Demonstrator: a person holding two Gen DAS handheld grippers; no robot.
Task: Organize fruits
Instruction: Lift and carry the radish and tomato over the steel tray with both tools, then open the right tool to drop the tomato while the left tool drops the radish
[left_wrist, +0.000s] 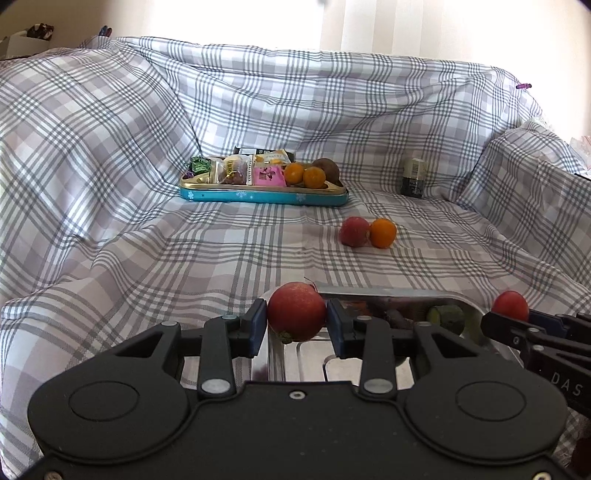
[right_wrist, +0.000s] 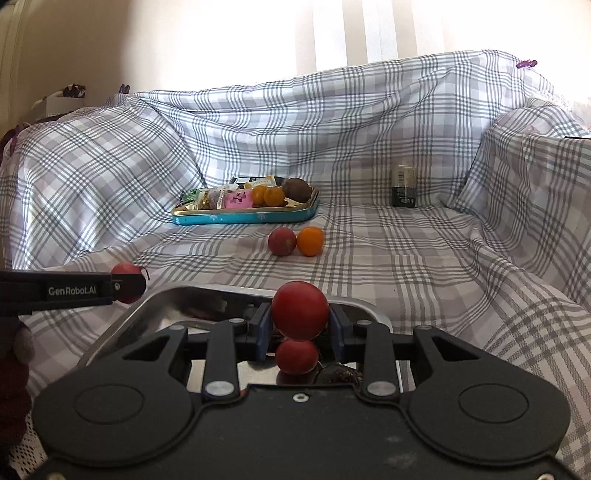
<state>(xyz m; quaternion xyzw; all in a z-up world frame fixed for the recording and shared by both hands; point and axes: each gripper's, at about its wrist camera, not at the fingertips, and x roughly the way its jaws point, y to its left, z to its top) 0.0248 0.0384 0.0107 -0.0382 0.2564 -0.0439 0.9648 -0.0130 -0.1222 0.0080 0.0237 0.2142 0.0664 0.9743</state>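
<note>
Left wrist view: the left hand-held gripper (left_wrist: 296, 319) has its blue pads pressed on either side of a reddish round fruit (left_wrist: 296, 315), holding it above the near-left corner of a shiny metal tray (left_wrist: 369, 363) that lies on the front of a sofa draped in a checked cloth (left_wrist: 147, 240). Further back, near the middle of the seat, a teal tin tray (left_wrist: 264, 195) carries wrapped snacks on its left side and two orange fruits (left_wrist: 304, 175) with a brown fruit (left_wrist: 327, 168) on its right side. To the right of that tin, nearer the front, a pink-red fruit (left_wrist: 354, 231) and an orange fruit (left_wrist: 383, 233) lie touching on the cloth. A dark jar (left_wrist: 413, 179) stands further right, by the armrest. At the right edge of this view the right hand-held gripper (left_wrist: 511, 314) shows side-on with a small red fruit. In the right wrist view, the right hand-held gripper (right_wrist: 300, 319) is closed tight on a red round fruit (right_wrist: 300, 309) over the metal tray (right_wrist: 147, 317), its mirror image showing just below it in the tray.
</note>
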